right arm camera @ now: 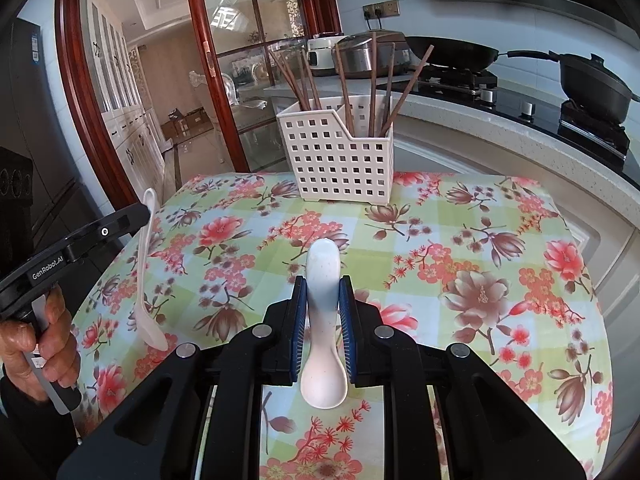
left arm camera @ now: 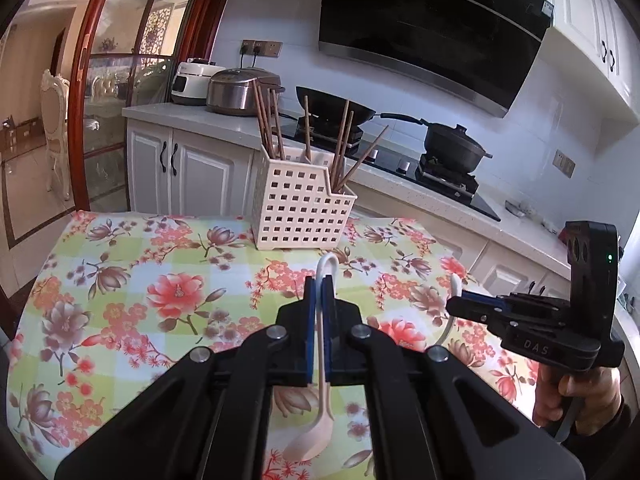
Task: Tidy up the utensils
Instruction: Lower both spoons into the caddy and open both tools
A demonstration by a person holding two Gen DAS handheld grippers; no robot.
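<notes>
Left claw is closed, its 2 blue pads clamped together, pointing forward. Right claw is likewise clamped and level; each handle is gripped by a hand.

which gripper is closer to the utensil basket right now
Hard to call; perhaps left, slightly. The left gripper holds a pink spoon facing the basket; the right gripper, holding a white spoon, faces it too.

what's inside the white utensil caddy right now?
The perforated caddy holds only brown wooden chopsticks, leaning in two clusters. Their lower ends and the caddy floor are hidden by its walls. No spoons visible inside; both are in the grippers.
</notes>
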